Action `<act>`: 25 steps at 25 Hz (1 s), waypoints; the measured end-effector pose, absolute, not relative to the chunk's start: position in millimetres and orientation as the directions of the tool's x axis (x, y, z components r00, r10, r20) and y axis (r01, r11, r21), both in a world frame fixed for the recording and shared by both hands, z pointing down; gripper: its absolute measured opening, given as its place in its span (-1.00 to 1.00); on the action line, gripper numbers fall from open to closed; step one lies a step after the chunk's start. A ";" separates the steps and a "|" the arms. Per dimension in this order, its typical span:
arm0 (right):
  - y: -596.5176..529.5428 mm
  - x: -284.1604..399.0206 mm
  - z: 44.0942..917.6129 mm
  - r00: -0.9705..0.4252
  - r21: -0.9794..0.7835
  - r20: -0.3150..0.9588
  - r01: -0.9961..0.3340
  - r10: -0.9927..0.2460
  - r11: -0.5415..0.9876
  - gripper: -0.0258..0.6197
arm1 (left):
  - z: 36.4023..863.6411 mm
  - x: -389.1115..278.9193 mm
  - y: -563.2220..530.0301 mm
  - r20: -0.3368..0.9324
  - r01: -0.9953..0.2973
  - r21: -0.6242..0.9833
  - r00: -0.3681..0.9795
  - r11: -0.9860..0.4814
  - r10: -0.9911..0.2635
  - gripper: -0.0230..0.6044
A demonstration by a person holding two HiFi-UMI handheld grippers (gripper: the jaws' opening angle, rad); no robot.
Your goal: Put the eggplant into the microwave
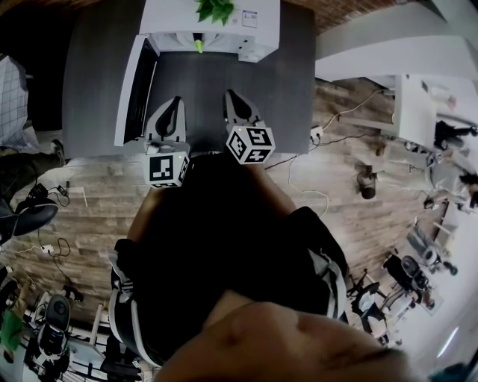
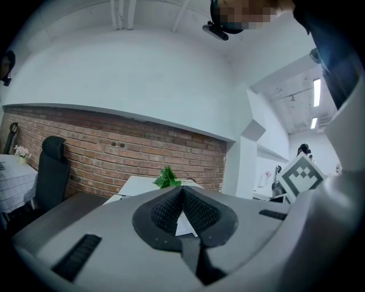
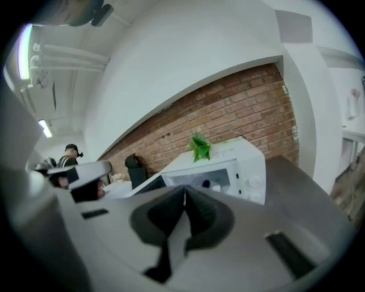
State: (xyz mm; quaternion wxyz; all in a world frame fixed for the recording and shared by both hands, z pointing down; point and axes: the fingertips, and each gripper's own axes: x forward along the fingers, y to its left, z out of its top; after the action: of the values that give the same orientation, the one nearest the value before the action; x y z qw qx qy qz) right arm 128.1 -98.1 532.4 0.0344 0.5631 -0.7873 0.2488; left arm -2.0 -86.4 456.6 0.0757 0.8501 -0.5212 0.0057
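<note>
While both grippers hung level over the dark grey bench (image 1: 97,74), neither carried anything. On the left gripper (image 2: 182,188), the ribbed fingers (image 2: 164,210) were pressed together at their tips, with only a thin wedge of daylight lower down between the pads and nothing in it. The right gripper (image 3: 183,191) looked the same: its fingers (image 3: 201,215) met along a single seam and were empty. From the head view the two sat side by side in front of the person's dark clothing, close together but apart, and both pointed toward the white microwave (image 3: 234,171) at the back of the bench.

The microwave's door (image 1: 133,89) stood swung wide open on the left side. Inside the lit cavity, the right gripper view showed a small dark rounded shape, apparently the eggplant (image 3: 206,183), though it was too small to make out surely. From the head view, a lime-green tip (image 1: 198,45) showed at the mouth of the cavity. A green leafy plant (image 1: 215,9) sat on top of the microwave, with a brick wall (image 3: 239,108) behind it.
</note>
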 end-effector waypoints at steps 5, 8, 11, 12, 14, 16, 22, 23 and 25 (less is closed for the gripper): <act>-81.6 121.2 510.8 -0.388 -0.330 0.298 -0.899 -0.872 0.287 -0.82 | 459.7 -3.8 -89.4 0.095 -0.883 0.119 0.465 -0.454 -0.880 -0.81; -81.4 118.7 510.2 -0.389 -0.331 0.293 -0.898 -0.873 0.290 -0.82 | 460.4 -2.0 -91.5 0.098 -0.878 0.119 0.475 -0.464 -0.874 -0.81; -84.1 116.2 509.1 -0.391 -0.325 0.292 -0.899 -0.873 0.294 -0.82 | 461.7 -0.8 -93.0 0.105 -0.875 0.121 0.481 -0.469 -0.870 -0.81; -85.2 115.7 508.7 -0.393 -0.323 0.290 -0.899 -0.873 0.297 -0.82 | 462.5 -0.3 -93.8 0.108 -0.874 0.120 0.483 -0.471 -0.869 -0.81; -86.8 115.2 508.6 -0.393 -0.321 0.289 -0.899 -0.873 0.299 -0.82 | 463.6 0.0 -95.4 0.113 -0.873 0.119 0.484 -0.472 -0.867 -0.81; -88.3 115.2 509.1 -0.392 -0.320 0.289 -0.900 -0.873 0.297 -0.82 | 463.7 -0.7 -97.7 0.117 -0.874 0.121 0.483 -0.470 -0.868 -0.81; -94.1 114.8 509.7 -0.391 -0.318 0.289 -0.900 -0.874 0.298 -0.82 | 463.5 -0.9 -104.2 0.118 -0.873 0.119 0.485 -0.472 -0.867 -0.81; -94.9 115.1 509.3 -0.391 -0.318 0.289 -0.900 -0.874 0.297 -0.82 | 462.5 -0.1 -105.1 0.115 -0.872 0.116 0.487 -0.475 -0.866 -0.81; -96.3 115.6 508.3 -0.390 -0.318 0.288 -0.900 -0.874 0.297 -0.82 | 459.6 1.4 -106.9 0.107 -0.870 0.114 0.490 -0.479 -0.865 -0.81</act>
State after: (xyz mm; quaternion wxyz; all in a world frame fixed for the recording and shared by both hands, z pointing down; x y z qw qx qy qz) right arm 115.6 -96.3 508.3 0.0298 0.5513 -0.8048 0.2179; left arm 1.4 -106.9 459.6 0.0765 0.8599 -0.5044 0.0175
